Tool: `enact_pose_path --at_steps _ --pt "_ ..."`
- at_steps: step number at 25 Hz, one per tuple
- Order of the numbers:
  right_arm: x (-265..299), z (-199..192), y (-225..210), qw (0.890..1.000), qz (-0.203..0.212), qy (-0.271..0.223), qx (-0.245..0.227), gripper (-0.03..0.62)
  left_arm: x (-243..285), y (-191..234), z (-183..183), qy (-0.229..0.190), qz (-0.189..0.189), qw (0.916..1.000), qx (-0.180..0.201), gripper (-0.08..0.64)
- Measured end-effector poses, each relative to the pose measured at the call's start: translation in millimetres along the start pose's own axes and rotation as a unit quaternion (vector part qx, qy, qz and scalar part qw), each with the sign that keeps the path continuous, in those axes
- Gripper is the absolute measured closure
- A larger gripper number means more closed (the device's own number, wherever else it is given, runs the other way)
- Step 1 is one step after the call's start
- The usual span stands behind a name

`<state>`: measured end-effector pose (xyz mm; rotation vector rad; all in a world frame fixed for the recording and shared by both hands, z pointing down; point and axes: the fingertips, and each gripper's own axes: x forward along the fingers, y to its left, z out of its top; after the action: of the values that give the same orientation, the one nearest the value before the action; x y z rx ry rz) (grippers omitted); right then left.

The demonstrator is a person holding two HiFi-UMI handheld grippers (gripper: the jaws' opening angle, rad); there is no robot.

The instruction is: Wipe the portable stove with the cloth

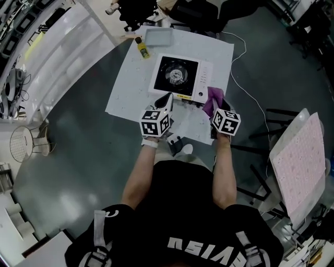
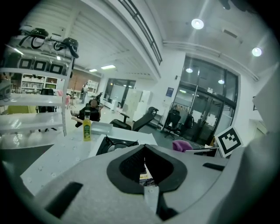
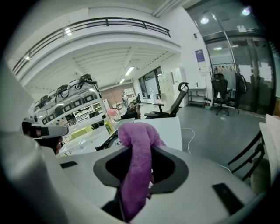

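The portable stove [image 1: 177,78], white with a black burner top, lies on the white table [image 1: 125,88] ahead of me; the left gripper view shows its burner [image 2: 114,144]. My right gripper [image 1: 215,107] is shut on the purple cloth [image 1: 213,99] and holds it in the air by the stove's near right corner. In the right gripper view the cloth [image 3: 140,166] drapes over and between the jaws of that gripper [image 3: 139,146]. My left gripper [image 1: 166,101] hovers by the stove's near edge. Its jaws [image 2: 144,148] look shut and hold nothing.
A yellow bottle [image 1: 142,48] and a shallow grey tray [image 1: 158,36] stand behind the stove. Office chairs [image 1: 193,13] sit beyond the table, and a white cable [image 1: 245,88] runs over the floor at right. A pink board [image 1: 300,161] leans at the right.
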<state>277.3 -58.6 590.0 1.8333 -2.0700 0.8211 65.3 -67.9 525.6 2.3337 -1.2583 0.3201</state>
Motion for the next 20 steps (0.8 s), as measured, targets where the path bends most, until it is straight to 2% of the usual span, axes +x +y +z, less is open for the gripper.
enact_pose_path --at_steps 9,20 --pt "-30.4 50.6 24.4 0.997 0.024 -0.064 -0.024 0.469 -32.5 -1.2 28.9 -0.044 0.015 0.9989 0.007 0.554" --pt "-55.6 47.4 21.7 0.997 0.031 -0.073 -0.024 0.469 -41.3 -29.6 26.8 -0.048 0.004 0.9987 0.019 0.554"
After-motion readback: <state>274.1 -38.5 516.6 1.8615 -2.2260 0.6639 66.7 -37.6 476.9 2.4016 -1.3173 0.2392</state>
